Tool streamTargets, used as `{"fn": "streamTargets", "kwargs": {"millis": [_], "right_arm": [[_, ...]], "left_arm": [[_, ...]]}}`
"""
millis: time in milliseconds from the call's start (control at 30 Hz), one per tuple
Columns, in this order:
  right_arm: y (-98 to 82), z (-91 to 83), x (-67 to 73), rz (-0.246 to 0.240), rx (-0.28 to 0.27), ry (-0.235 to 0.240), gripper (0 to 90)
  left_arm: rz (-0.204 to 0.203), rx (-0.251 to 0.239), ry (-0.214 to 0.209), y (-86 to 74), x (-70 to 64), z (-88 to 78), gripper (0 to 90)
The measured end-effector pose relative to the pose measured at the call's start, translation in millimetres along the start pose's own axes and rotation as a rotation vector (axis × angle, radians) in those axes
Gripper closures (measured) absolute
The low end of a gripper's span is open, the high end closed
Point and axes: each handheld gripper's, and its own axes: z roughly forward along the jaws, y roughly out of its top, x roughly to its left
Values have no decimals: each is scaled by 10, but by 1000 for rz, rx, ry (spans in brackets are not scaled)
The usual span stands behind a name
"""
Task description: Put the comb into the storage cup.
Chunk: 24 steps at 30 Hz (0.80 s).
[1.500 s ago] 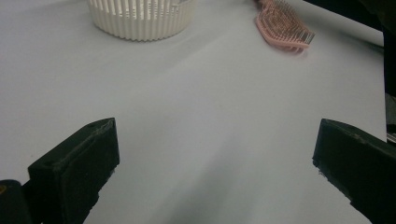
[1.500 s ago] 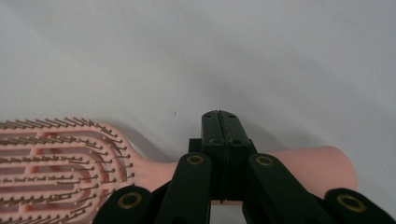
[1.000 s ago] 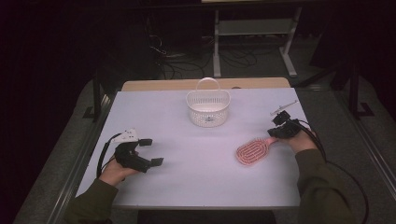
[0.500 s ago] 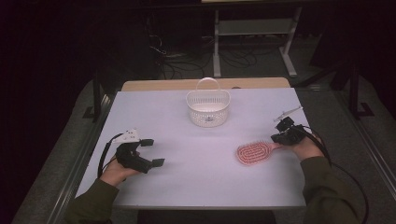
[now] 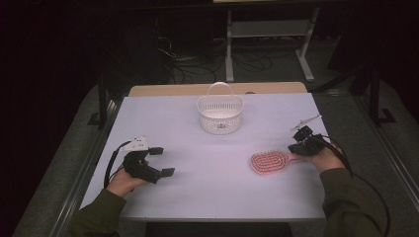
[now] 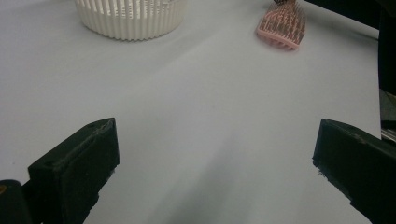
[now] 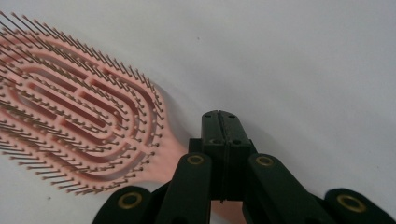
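Note:
A pink hairbrush (image 5: pixel 269 162) lies bristles up on the white table (image 5: pixel 197 148), right of centre, with its handle pointing right. My right gripper (image 5: pixel 296 146) is shut, its tip over the base of that handle. In the right gripper view the jaws (image 7: pixel 222 122) are pressed flat together and the brush (image 7: pixel 70 102) handle runs beneath them. My left gripper (image 5: pixel 163 161) rests open near the front left with nothing between its jaws. In the left gripper view the left gripper (image 6: pixel 215 158) looks across bare table toward the brush (image 6: pixel 280 23).
A white slatted basket (image 5: pixel 207 121) with an upright handle stands at the table's back centre, and its wall (image 6: pixel 130 21) is at the top of the left gripper view. Beyond the table are a dark floor, cables and a metal frame (image 5: pixel 267 29).
My right gripper moved toward the near right, and the brush swung from a diagonal to lie roughly level. The left gripper stayed where it was.

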Motion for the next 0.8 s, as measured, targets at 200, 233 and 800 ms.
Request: {"fn": "streamTargets", "kwargs": {"millis": [200,233,800], "right_arm": [[-52,-16,21,-6,13,4,889],[-52,-16,21,-6,13,4,889],[-315,-123,131,-14,18,32,889]], "left_arm": [[1,-2,1,1,-2,-4,1],[4,0,0,2,-2,-4,1],[10,-2,1,10,-20,-7,1]]}}
